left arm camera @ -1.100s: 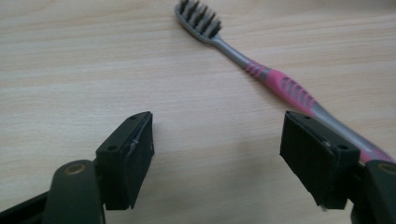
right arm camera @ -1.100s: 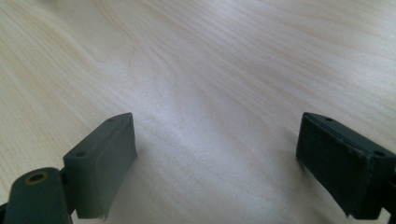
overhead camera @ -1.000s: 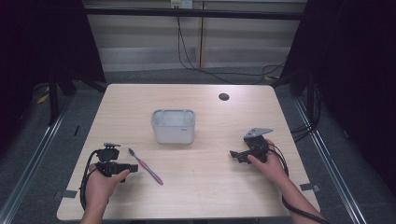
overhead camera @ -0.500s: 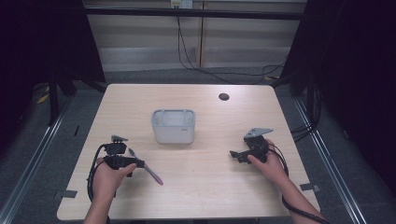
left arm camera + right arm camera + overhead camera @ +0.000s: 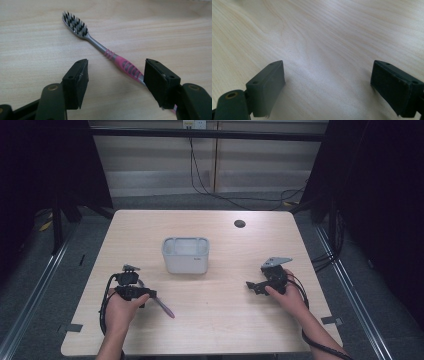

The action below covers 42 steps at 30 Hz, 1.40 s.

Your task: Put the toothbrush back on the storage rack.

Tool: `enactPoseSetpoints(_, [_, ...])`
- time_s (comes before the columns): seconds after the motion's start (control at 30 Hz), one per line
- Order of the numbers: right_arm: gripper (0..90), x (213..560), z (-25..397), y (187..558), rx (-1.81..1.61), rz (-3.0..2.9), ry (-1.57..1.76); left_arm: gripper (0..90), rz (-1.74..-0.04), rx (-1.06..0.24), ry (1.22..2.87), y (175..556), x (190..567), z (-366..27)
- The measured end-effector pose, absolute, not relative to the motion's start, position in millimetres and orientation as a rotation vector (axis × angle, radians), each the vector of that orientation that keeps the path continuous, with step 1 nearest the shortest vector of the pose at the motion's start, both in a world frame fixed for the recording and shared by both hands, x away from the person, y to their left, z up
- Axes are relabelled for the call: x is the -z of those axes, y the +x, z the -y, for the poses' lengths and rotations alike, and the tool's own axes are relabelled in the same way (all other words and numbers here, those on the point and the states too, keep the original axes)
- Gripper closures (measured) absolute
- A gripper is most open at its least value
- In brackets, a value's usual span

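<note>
A toothbrush point(image 5: 100, 47) with a pink handle, a grey neck and dark-tipped bristles lies flat on the wooden table point(image 5: 220, 320). My left gripper point(image 5: 116, 75) is open and low over it, and the pink handle runs between the jaws, close to the right-hand one. In the high view the left gripper point(image 5: 148, 294) sits at the table's front left, with the toothbrush's point(image 5: 165, 308) free end poking out to its right. My right gripper point(image 5: 252, 286) rests at the front right. It is open, with bare wood between the jaws of the right gripper point(image 5: 328, 75).
A pale grey, open-topped rectangular container point(image 5: 185, 255) stands at the table's middle, beyond both grippers. A small dark round spot point(image 5: 239, 224) sits near the far edge. Cables trail from both grippers. Dark floor and metal rails surround the table.
My left gripper has moved right, up to the toothbrush, and its open jaws now straddle the handle. The right gripper and the container have not moved.
</note>
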State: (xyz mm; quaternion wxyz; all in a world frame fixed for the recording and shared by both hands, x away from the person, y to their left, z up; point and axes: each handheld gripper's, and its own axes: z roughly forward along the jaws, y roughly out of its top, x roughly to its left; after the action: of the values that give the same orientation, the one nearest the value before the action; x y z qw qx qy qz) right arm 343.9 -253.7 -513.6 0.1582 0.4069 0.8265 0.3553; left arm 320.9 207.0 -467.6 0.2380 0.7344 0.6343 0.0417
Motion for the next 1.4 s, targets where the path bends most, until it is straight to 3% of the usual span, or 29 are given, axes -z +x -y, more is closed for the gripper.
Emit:
enactPoseSetpoints(0.43, [11.4,513.6,253.7,343.9,-1.016,-2.364,1.164,41.2,-1.792,-0.141,2.018,324.6,470.8,-201.1])
enactPoseSetpoints(0.57, [11.4,513.6,253.7,343.9,-1.017,-2.364,1.164,53.7,-1.797,-0.1,2.027,326.0,467.8,-198.2])
enactPoseSetpoints(0.67, [11.4,513.6,253.7,343.9,-1.016,-2.364,1.164,57.9,-1.809,-0.092,2.031,327.8,467.0,-197.8])
enactPoseSetpoints(0.8, [11.4,513.6,253.7,343.9,-1.017,-2.364,1.164,57.9,-1.826,-0.073,2.015,329.7,467.2,-198.1])
enactPoseSetpoints(1.13, [11.4,513.6,253.7,343.9,-1.017,-2.364,1.164,47.7,-1.841,-0.07,1.964,332.6,470.5,-198.6])
enactPoseSetpoints(1.4, [11.4,513.5,253.6,343.9,-1.017,-2.365,1.166,47.4,-1.857,-0.081,1.96,335.0,471.9,-197.3])
